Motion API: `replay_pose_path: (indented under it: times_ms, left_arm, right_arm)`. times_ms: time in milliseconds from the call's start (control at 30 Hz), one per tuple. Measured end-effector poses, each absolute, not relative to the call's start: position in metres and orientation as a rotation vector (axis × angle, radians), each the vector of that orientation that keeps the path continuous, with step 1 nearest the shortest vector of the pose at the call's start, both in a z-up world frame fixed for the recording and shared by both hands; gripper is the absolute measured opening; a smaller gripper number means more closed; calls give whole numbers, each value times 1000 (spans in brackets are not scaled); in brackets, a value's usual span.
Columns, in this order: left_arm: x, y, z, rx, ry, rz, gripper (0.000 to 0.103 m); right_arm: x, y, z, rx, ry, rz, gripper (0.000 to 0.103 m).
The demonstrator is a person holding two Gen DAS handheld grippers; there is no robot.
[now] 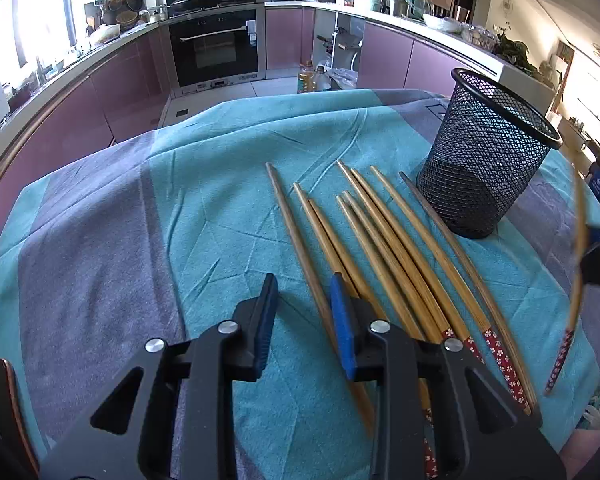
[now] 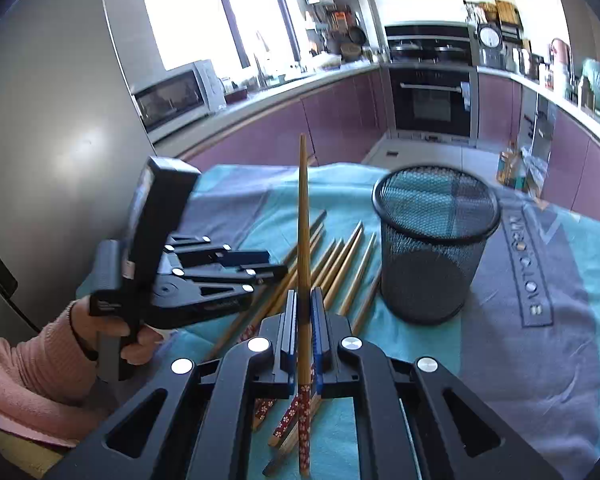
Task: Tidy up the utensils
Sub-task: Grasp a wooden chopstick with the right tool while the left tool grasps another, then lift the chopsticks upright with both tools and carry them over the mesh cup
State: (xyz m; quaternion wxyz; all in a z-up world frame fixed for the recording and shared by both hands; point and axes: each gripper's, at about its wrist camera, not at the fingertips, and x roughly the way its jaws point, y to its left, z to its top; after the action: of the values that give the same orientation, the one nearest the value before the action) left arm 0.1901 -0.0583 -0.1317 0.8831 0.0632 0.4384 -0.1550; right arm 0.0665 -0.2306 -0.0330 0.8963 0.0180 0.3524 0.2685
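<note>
Several wooden chopsticks [image 1: 384, 256] with red flowered ends lie side by side on the teal and grey cloth [image 1: 204, 208], left of a black mesh holder [image 1: 488, 156] that stands upright and looks empty. My left gripper [image 1: 304, 284] is open, low over the near ends of the leftmost chopsticks. My right gripper [image 2: 304, 300] is shut on one chopstick [image 2: 303, 216], held lifted above the row and pointing forward; it also shows at the right edge of the left wrist view [image 1: 578, 264]. The holder [image 2: 436, 240] stands just right of that chopstick. The left gripper [image 2: 256, 264] shows in the right wrist view.
The cloth-covered table ends in front at a kitchen floor with purple cabinets and an oven [image 1: 216, 48]. A grey fridge wall [image 2: 52, 120] stands left of the table. The person's pink-sleeved hand [image 2: 40, 360] holds the left gripper.
</note>
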Motion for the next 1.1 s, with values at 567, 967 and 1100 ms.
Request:
replay_pose_path:
  times_ms: [567,967,1100]
  left_arm:
    - [187,-47,-101,-5,865,-351,8]
    - [164,-28,7,-163,608,-488,8]
    - [168,-46,43,-205,514,-515,8]
  right_arm:
    - [72,-275,47,67,494,513,6]
    - [109,-296,65,70,429,405,6]
    - [123,-299,61,83,434,393,6]
